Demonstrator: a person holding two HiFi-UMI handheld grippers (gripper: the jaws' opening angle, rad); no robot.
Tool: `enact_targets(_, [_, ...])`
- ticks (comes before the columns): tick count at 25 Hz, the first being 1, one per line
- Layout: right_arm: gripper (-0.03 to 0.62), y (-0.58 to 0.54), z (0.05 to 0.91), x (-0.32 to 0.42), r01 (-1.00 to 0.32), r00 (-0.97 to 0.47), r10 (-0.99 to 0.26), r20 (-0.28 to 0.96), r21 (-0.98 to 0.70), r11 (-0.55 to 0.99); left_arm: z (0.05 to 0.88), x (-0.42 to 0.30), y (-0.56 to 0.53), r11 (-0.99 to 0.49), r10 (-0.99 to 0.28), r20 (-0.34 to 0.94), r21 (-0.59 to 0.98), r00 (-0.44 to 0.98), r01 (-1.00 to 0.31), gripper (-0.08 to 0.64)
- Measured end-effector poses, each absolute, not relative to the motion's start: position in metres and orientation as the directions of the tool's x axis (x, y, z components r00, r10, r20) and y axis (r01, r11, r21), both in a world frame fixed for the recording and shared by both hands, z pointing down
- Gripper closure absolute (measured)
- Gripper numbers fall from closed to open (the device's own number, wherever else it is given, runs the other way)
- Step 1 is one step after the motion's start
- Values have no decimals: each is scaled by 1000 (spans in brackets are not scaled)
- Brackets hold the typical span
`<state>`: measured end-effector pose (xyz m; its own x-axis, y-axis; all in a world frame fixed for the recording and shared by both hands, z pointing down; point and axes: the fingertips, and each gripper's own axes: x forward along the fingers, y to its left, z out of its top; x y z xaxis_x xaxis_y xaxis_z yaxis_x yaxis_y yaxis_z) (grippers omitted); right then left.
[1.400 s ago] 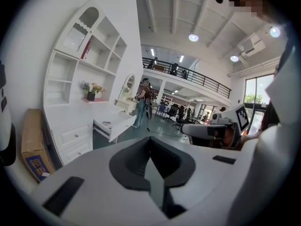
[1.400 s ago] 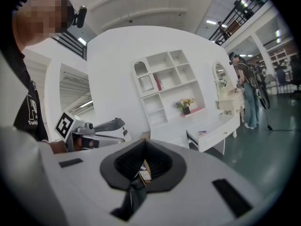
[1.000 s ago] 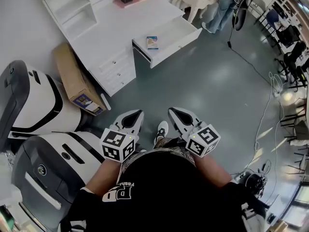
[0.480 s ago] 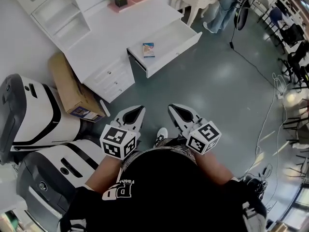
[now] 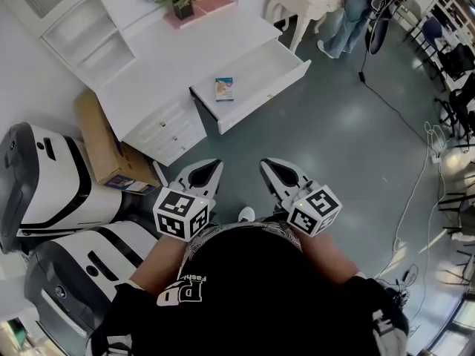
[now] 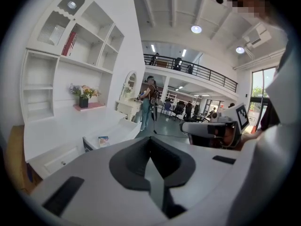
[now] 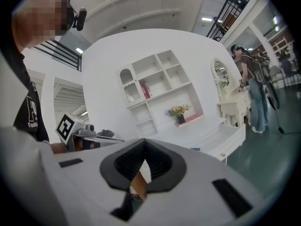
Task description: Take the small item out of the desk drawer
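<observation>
Both empty; left gripper (image 5: 208,170) jaws together; right gripper (image 5: 272,170) seemingly likewise; small item (image 5: 224,88) lies in the open drawer (image 5: 261,71), well ahead of both; reach in closed and you'll shove it deeper.

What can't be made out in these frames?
- Small item in the drawer: too small in the head view, and in both gripper views, to read its print or tell what it is.
- Drawer's inside, right gripper view: seen nearly level, so its wall hides most of it.
- Shelf unit: top cut off by the head view's edge.
- Feet: the person's torso hides all but one shoe tip, head view.
</observation>
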<state>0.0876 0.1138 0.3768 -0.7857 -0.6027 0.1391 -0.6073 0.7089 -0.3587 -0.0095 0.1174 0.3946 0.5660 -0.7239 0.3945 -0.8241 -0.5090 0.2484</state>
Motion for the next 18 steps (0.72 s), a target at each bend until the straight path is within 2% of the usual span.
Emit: enact_targets(18, [583,78,396,107,-610,-778,-609,154,-414,675,405,6,81,-500,-710,422,262,564,-825,546])
